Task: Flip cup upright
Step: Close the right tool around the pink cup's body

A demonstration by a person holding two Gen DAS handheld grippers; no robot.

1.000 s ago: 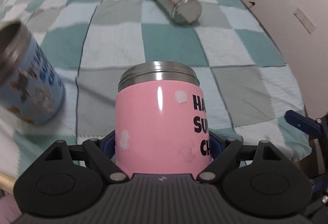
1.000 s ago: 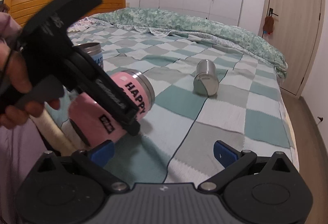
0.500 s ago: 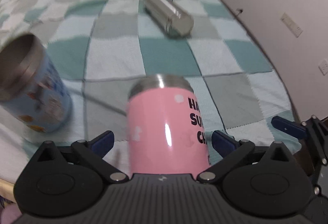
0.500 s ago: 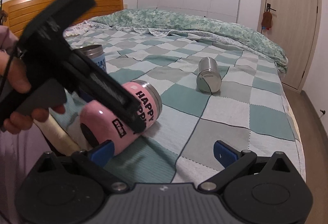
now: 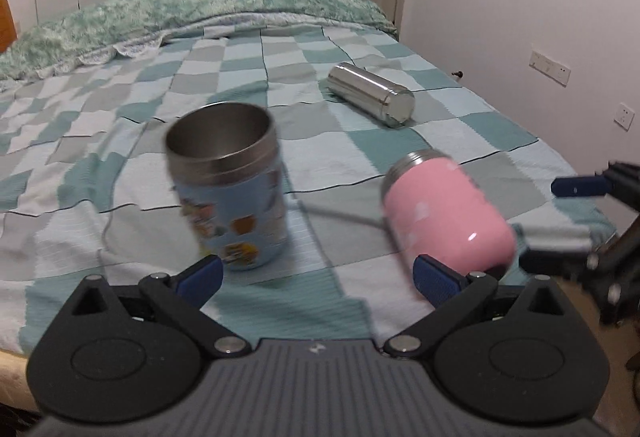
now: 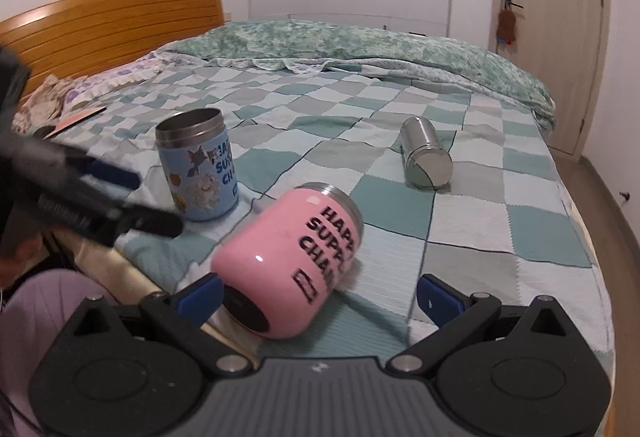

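A pink cup [image 5: 448,211] with black lettering lies on its side on the checked bedspread, near the bed's front edge; it also shows in the right wrist view [image 6: 290,263]. A blue cartoon cup [image 5: 228,185] stands upright, mouth up, left of it, also in the right wrist view [image 6: 198,165]. A bare steel cup [image 5: 370,99] lies on its side farther back, also in the right wrist view [image 6: 426,153]. My left gripper [image 5: 316,279] is open and empty, just in front of both near cups. My right gripper [image 6: 318,295] is open and empty, with the pink cup's base close to its left finger.
The checked bedspread [image 6: 460,237] covers the bed, with a rumpled green quilt [image 5: 200,13] at the far end. A wooden headboard [image 6: 100,21] is at the left, a wall with sockets [image 5: 550,67] at the right. The left gripper [image 6: 80,205] shows blurred in the right wrist view.
My left gripper let go of the pink cup and pulled back and to the left. The pink cup now lies on its side on the bedspread.
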